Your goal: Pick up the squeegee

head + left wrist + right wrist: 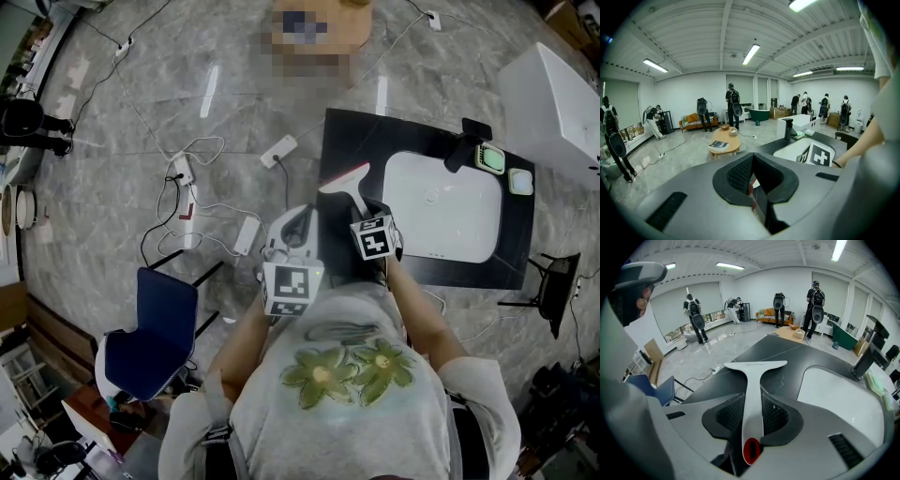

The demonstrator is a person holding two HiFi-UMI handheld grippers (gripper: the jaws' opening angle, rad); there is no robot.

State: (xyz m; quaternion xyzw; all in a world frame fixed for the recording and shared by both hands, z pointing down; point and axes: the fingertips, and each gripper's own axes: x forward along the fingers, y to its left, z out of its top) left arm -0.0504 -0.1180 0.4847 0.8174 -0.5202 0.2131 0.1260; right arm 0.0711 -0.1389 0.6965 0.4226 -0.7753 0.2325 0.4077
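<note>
The squeegee [349,183] is white with a wide blade and a red-tipped handle, and it lies on the black table [347,131] left of a white basin [441,206]. My right gripper [362,208] points down at it. In the right gripper view the handle [752,394] runs between the two pads, which sit against its sides, with the blade resting on the table ahead. My right gripper [752,400] is shut on it. My left gripper [292,225] hangs off the table's left edge, above the floor. The left gripper [754,171] holds nothing, with a narrow gap between its jaws.
A black faucet [464,145] and a green sponge dish [489,157] stand at the basin's far side. A white tub [562,103] is at the right. On the floor to the left are cables, a power strip [278,150] and a blue chair [150,337]. Several people stand across the room.
</note>
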